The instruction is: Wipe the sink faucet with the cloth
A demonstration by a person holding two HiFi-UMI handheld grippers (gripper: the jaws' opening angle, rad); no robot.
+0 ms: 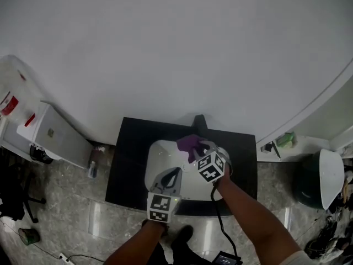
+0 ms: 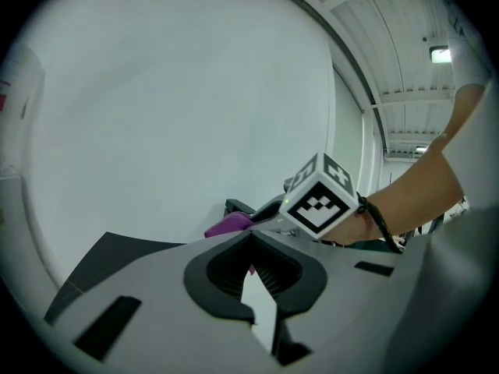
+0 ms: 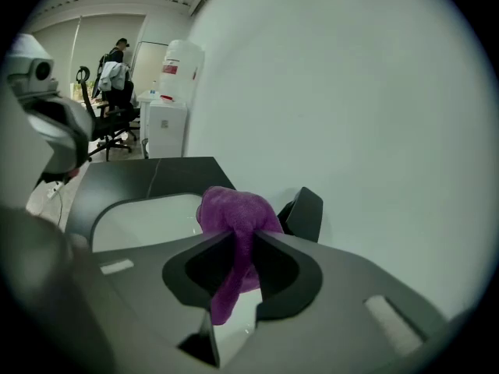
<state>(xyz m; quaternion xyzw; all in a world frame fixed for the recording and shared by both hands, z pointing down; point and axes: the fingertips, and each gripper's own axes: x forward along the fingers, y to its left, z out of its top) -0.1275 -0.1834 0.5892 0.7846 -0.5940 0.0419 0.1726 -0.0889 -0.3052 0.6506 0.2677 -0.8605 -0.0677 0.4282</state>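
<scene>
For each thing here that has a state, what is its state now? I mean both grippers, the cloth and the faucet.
left gripper: jaws together, holding nothing, over the sink.
right gripper: jaws shut on the cloth.
cloth: purple, bunched, pinched between the jaws, one end hanging down, close beside the faucet.
faucet: black, no water seen running; whether the cloth touches it cannot be told.

Left gripper (image 2: 250, 238): jaws together, empty. Beyond: right gripper (image 2: 263, 213), purple cloth (image 2: 228, 224) beside dark faucet (image 2: 236, 206); black counter (image 2: 109, 255).
</scene>
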